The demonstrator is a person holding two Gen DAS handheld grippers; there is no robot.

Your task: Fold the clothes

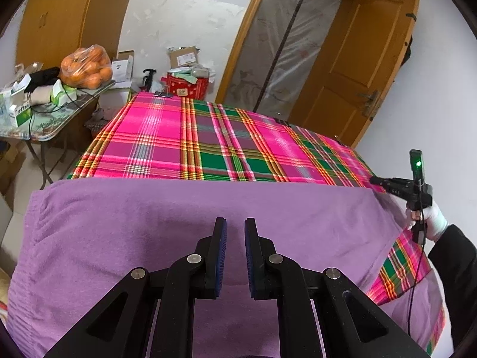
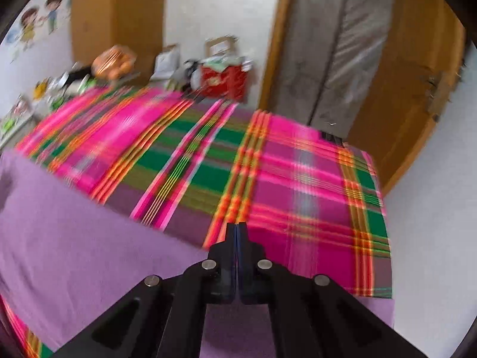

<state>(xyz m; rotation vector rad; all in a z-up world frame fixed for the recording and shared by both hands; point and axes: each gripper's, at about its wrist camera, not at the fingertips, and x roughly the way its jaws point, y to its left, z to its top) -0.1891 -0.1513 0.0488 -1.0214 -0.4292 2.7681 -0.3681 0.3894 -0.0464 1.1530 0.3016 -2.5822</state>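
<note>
Purple garment (image 1: 167,226) flat on plaid cloth (image 1: 208,143); right tongs (image 2: 237,226) closed, empty.

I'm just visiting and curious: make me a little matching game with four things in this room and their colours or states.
Things:
1. sweater
2. bedsheet
3. door
4. right gripper

Descriptions:
a. standing open
b. pink and green plaid
c. fingers shut, empty
d. purple

Pairs: 1-d, 2-b, 3-a, 4-c
</note>
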